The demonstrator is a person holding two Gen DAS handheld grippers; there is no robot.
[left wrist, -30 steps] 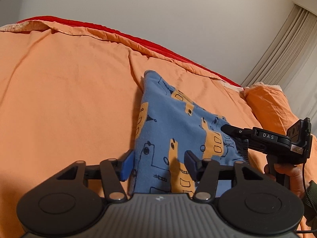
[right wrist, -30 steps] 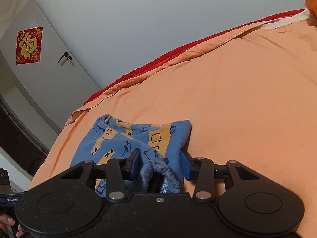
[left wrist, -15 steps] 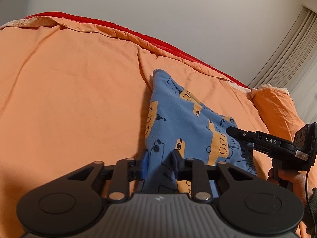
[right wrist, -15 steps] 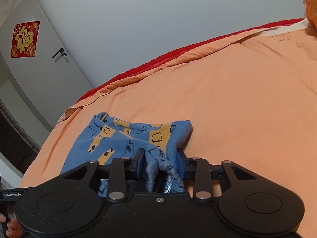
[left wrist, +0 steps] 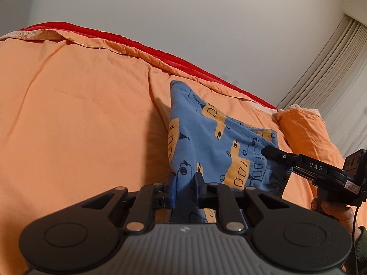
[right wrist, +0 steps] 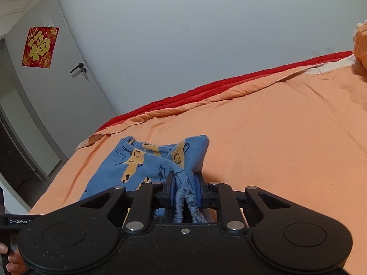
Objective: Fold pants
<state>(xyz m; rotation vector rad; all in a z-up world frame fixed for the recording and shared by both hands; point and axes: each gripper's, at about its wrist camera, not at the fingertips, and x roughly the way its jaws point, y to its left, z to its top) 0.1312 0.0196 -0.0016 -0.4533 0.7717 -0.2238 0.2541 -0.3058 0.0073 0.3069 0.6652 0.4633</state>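
Observation:
The blue pants (left wrist: 206,142) with a yellow and black print lie on the orange bed cover (left wrist: 80,126). My left gripper (left wrist: 185,183) is shut on their near edge. My right gripper (right wrist: 184,182) is shut on the gathered waistband end of the pants (right wrist: 142,167). The right gripper also shows in the left wrist view (left wrist: 273,152) at the pants' right side. The cloth is lifted and bunched between the two grippers; its underside is hidden.
An orange pillow (left wrist: 305,133) lies at the bed's far right, by curtains (left wrist: 330,73). A red sheet edge (left wrist: 137,45) runs along the far side of the bed. A grey door (right wrist: 45,91) with a red paper square stands beyond the bed.
Both grippers went from open around the pants' edges to shut on the cloth. The pants have bunched up and risen a little from the bed.

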